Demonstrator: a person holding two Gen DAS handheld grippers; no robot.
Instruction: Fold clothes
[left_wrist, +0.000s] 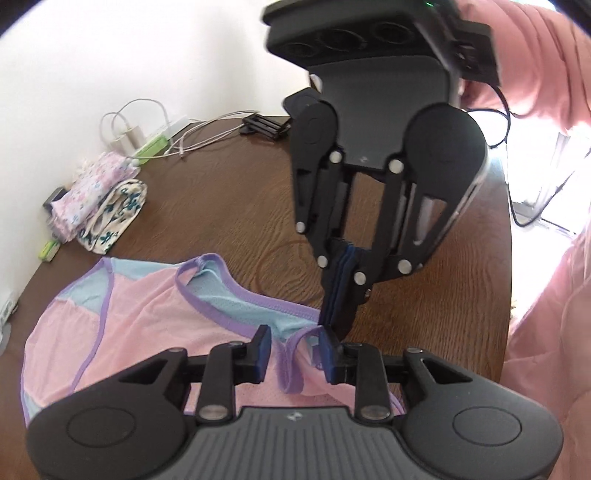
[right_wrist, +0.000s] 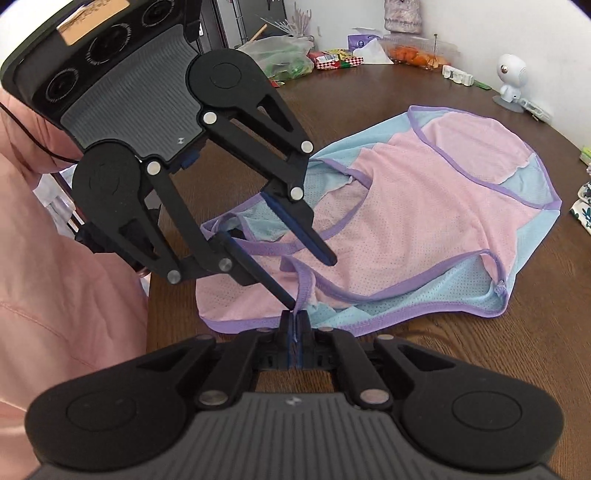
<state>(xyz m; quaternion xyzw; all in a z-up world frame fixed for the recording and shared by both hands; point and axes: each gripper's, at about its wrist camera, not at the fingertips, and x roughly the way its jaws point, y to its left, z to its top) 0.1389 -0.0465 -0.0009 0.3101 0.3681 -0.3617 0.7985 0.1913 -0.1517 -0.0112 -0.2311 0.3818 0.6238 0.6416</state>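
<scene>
Jaws: right gripper (right_wrist: 294, 334) is fully closed, pads pinching a purple strap of the mesh top (right_wrist: 417, 221) right at the garment's near edge. Left gripper (left_wrist: 293, 350) jaws stand a little apart w/ a loop of the same purple trim lying between the blue pads; the pads don't clearly press on it, so no firm hold there. The two grippers are tip to tip over the same bit of strap.

The top is a sleeveless mesh garment, pink body w/ light blue panels and purple binding along neck, armholes and hem. It lies spread on the dark wood-grain desk (right_wrist: 461, 369), mostly flat but rumpled and bunched near the grippers, straps twisted.

At the desk's far edge in the left view: a stack of folded floral clothes (left_wrist: 99, 192) and white chargers w/ cables (left_wrist: 133, 129). Pink sleeve (right_wrist: 55, 277) of the person beside the desk.
</scene>
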